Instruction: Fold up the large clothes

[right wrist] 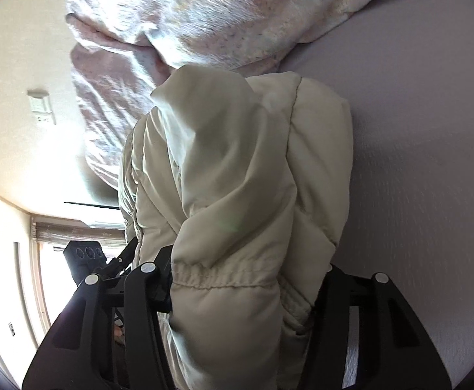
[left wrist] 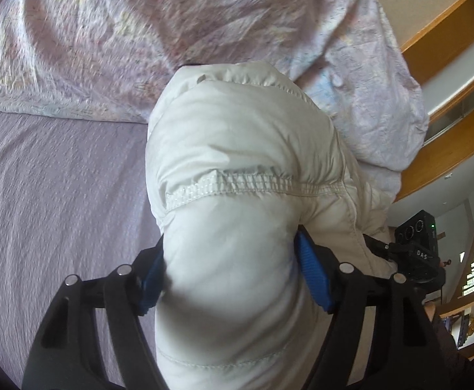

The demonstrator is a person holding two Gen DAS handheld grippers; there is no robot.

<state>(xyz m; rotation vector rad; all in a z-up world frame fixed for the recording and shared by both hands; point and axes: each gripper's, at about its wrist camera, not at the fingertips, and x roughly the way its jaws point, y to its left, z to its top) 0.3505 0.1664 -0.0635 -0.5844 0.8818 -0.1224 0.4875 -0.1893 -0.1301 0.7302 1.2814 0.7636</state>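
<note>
Cream-white padded fabric fills the space between both sets of jaws. Left gripper (left wrist: 230,279): its blue ribbed pads (left wrist: 313,276) press against either side of a thick roll of the puffer jacket (left wrist: 237,136), so it is clamped on the garment. An elasticated seam band (left wrist: 237,183) crosses the jacket just beyond the fingertips. Right gripper (right wrist: 246,289): black fingers (right wrist: 147,292) flank a bunched fold of the same jacket (right wrist: 246,169) with a gathered hem running between them; the fabric is squeezed in and the grip is closed on it, though the pads themselves are hidden by cloth.

The jacket hangs bunched and raised from both grippers, draped over the jaws, with its far end reaching toward the bed. Beneath it lies a lilac bedsheet (left wrist: 51,195), also seen in the right wrist view (right wrist: 415,130). Beyond the jacket a crumpled, pale patterned duvet (left wrist: 139,32) is heaped on the bed, touching or just behind the jacket's far edge.

Each wrist view catches the opposite gripper's black camera housing (left wrist: 418,243) beside the jacket. Wooden trim (left wrist: 448,149) borders the left view; a wall switch plate (right wrist: 40,105) shows in the right view.
</note>
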